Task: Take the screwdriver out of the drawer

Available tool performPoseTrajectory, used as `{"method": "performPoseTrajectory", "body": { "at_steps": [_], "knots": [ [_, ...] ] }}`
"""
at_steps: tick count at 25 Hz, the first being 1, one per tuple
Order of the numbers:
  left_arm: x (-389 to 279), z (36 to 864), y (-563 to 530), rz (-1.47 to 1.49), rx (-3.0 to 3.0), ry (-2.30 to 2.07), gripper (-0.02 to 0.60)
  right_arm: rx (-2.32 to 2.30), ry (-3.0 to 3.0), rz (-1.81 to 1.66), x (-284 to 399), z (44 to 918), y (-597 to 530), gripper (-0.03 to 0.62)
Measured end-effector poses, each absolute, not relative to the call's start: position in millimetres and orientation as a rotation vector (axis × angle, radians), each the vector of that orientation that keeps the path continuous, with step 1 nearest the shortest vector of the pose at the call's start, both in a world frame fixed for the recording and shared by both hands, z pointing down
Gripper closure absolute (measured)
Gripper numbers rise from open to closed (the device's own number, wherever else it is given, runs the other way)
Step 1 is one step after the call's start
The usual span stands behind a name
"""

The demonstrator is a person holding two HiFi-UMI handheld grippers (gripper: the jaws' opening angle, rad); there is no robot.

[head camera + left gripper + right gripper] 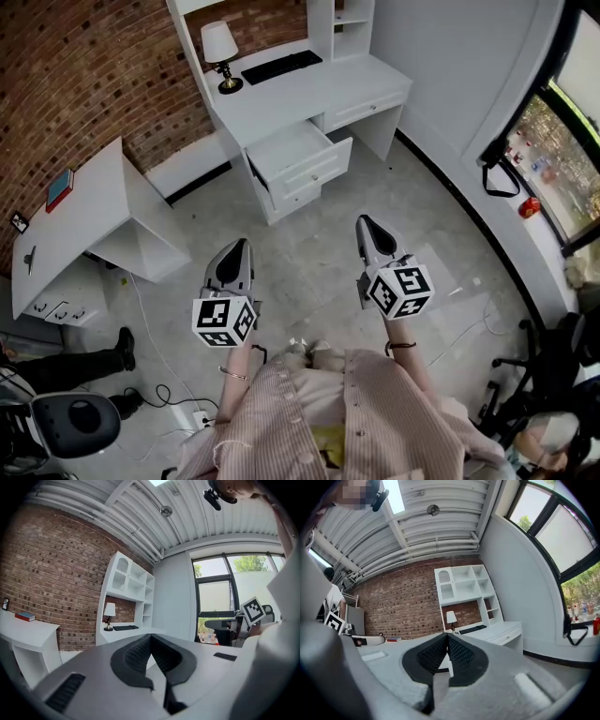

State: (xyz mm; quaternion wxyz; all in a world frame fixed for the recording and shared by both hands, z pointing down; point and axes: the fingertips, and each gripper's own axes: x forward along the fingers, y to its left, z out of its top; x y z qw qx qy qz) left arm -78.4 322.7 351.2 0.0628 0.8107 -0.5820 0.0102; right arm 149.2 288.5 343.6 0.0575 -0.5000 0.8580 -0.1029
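The white desk [309,89] stands against the far wall, and its top drawer [298,155] is pulled out. From here the inside of the drawer looks plain white, and I see no screwdriver in any view. My left gripper [238,247] and right gripper [364,225] are held level over the floor, well short of the desk and pointing toward it. In the left gripper view the left gripper [150,637] has its jaws together with nothing between them. The right gripper [447,637] looks the same in the right gripper view. The desk shows small beyond both sets of jaws.
A lamp [221,52] and a keyboard [281,66] sit on the desk. A second white table [84,216] with a red book [59,187] stands at the left. An office chair [75,422], floor cables [159,389] and another person's leg [89,361] are at lower left. Windows [553,159] line the right wall.
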Motion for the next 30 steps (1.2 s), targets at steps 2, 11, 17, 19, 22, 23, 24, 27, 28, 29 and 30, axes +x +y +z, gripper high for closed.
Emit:
{"method": "performPoseTrajectory", "body": {
  "at_steps": [2,11,17,19,22,23,24,27,28,29,30],
  "knots": [
    [-72,352,320,0.028,2.451,-1.762,0.581,-1.498,2.615,-0.312,152,344,285,0.585],
    [-56,365,317,0.040,2.417,-1.779,0.581,-1.476,2.632,-0.329,165,354,271,0.558],
    [-63,371,301,0.047,2.382,-1.803,0.581,-1.482,2.640,-0.345,161,363,250,0.512],
    [-64,374,292,0.049,2.376,-1.803,0.581,-1.482,2.642,-0.351,159,366,241,0.499],
    [-66,379,276,0.051,2.368,-1.795,0.581,-1.479,2.645,-0.368,156,373,225,0.488],
    [-66,381,269,0.050,2.365,-1.793,0.581,-1.478,2.647,-0.374,156,375,218,0.484],
    [-67,383,261,0.048,2.363,-1.791,0.581,-1.478,2.650,-0.380,155,378,211,0.481],
    [-71,388,235,0.048,2.354,-1.784,0.581,-1.483,2.654,-0.390,151,382,186,0.472],
    [-73,389,226,0.050,2.351,-1.781,0.581,-1.488,2.653,-0.392,150,384,177,0.468],
    [-74,391,216,0.051,2.351,-1.777,0.581,-1.493,2.652,-0.395,148,386,168,0.464],
    [-75,392,207,0.054,2.350,-1.772,0.581,-1.498,2.649,-0.401,147,387,158,0.462]
  ]
}}
